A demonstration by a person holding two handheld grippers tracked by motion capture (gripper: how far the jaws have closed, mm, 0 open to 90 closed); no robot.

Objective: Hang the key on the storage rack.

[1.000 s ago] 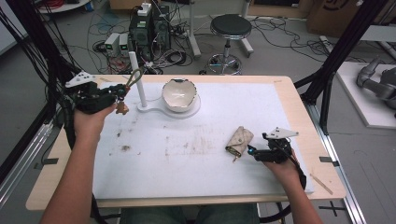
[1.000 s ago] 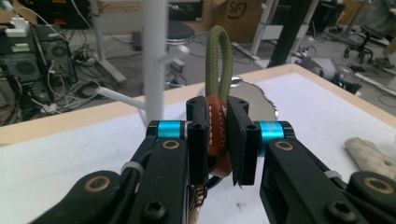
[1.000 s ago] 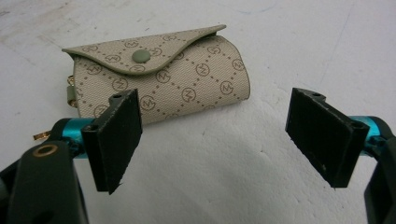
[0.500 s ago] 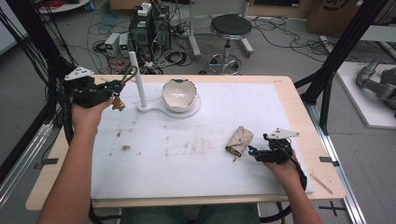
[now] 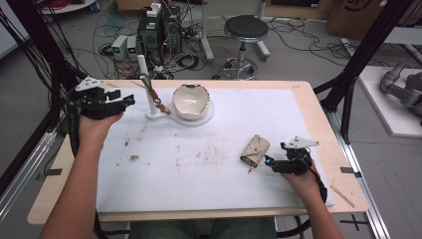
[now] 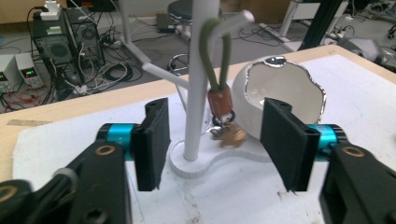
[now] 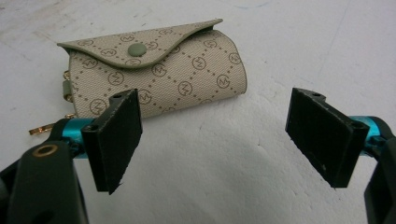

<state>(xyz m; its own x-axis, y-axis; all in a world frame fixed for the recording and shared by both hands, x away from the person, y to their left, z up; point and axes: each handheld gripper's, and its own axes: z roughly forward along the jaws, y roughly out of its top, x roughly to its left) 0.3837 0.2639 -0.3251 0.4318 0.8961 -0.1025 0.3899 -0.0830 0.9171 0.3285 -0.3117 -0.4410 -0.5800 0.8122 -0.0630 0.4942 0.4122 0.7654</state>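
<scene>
Near the bench's far left corner, the left tool [image 5: 130, 102] had just been opening, wide and empty, before the keyring [image 6: 218, 93] hanging on the white stand [image 6: 198, 84]; the right tool [image 7: 215, 140] gaped wide by the pouch [image 7: 159, 77].

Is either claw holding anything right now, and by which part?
Nothing is held. The left claw has just opened, leaving the keyring hanging on the stand. The right claw stands open short of the key pouch.
</scene>
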